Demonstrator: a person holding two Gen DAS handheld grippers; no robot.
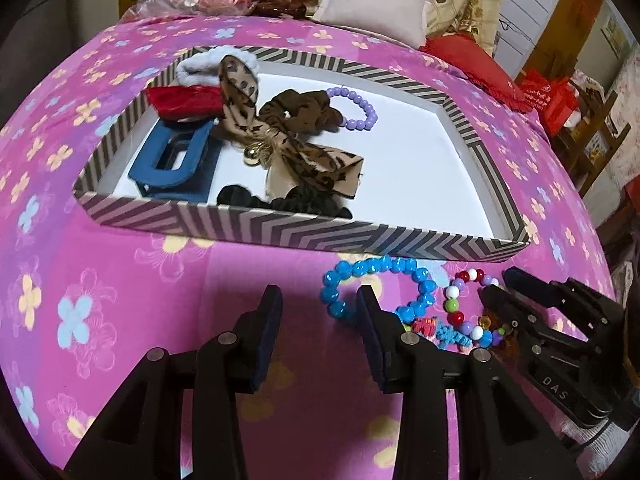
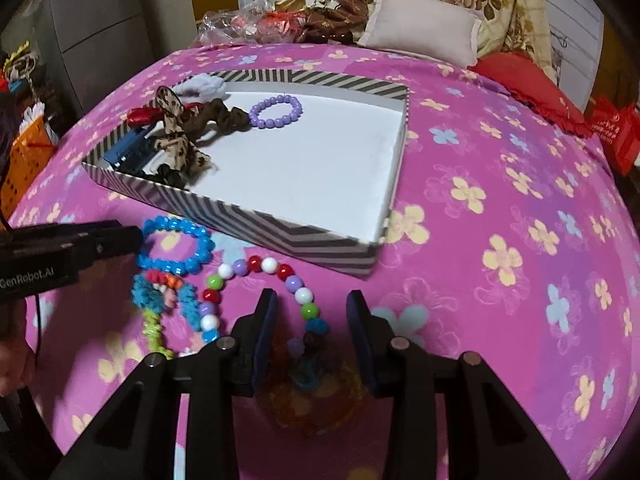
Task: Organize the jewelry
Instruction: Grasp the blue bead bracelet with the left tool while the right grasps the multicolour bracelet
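Observation:
A striped box [image 1: 280,234] [image 2: 280,236] with a white floor lies on the pink bedspread. It holds a purple bead bracelet [image 1: 360,110] [image 2: 276,112], scrunchies, a leopard bow [image 1: 296,152] and a blue claw clip [image 1: 176,160]. In front of it lie a blue bead bracelet [image 1: 376,276] [image 2: 176,246], a multicolour bead bracelet [image 1: 460,304] [image 2: 256,280] and a fuzzy blue hair tie [image 2: 160,300]. My left gripper [image 1: 320,312] is open and empty beside the blue bracelet. My right gripper [image 2: 312,316] [image 1: 496,284] is open, its fingers either side of the multicolour bracelet's near end.
Pillows [image 2: 420,28], a red cushion [image 2: 528,88], floral bedding and plastic bags [image 2: 232,24] pile at the bed's far side. An orange basket [image 2: 24,160] stands off the bed at the left. An amber beaded item [image 2: 312,392] lies under my right gripper.

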